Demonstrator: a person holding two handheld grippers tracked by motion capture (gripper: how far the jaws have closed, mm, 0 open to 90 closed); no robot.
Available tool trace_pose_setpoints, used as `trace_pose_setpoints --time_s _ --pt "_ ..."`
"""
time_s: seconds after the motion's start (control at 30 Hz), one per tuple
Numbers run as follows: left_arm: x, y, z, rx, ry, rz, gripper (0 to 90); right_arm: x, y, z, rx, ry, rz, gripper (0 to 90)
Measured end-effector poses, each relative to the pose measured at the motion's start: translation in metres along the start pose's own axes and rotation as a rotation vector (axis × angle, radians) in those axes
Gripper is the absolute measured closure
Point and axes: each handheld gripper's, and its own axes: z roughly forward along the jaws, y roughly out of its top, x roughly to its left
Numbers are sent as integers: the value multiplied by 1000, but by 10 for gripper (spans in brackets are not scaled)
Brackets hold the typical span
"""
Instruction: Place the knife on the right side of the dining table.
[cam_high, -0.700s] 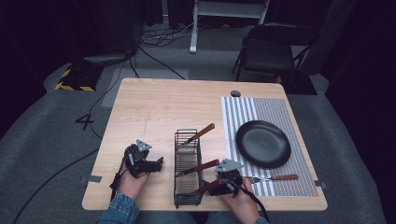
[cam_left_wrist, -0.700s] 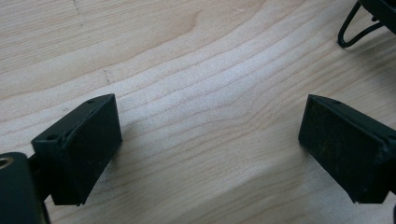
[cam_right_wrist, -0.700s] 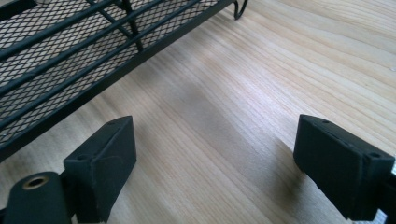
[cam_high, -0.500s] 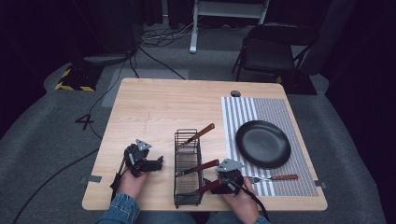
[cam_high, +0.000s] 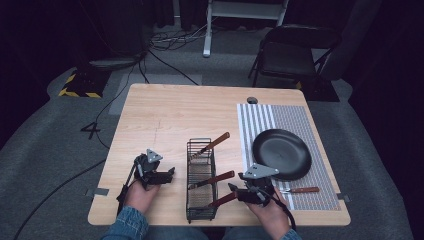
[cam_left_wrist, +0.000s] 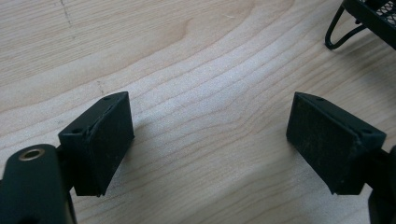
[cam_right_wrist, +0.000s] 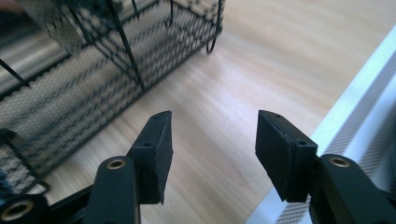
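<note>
Beside wire rack (cam_high: 201, 177), right tongs (cam_right_wrist: 212, 154) spread, empty; left tongs (cam_left_wrist: 210, 140) spread, empty.

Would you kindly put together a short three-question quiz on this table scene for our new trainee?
1. True or false: the right gripper is clamped on a utensil.
2. How many wooden-handled utensils stick out of the wire basket? A) one B) three C) five
3. Fill in: the black pan rests on the striped ____.

Key
1. False. In the right gripper view its jaws stand apart over bare table, with nothing between them.
2. B. Three handles lean out toward the pan's side; a fourth utensil lies on the mat beside the pan.
3. Mat.
</note>
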Motion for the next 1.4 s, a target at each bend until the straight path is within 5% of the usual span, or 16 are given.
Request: trace_pose_setpoints --time_s 0.27,0.63,1.4 --pt "0 0 0 1 -4 -1 146 -9 26 -24 -36 -19 -19 482" --pt "0 0 -1 3 -2 -2 148 -28 64 -37 -80 46 20 530" --pt "1 -1 -1 2 -7 6 156 -42 117 -20 -85 129 71 644"
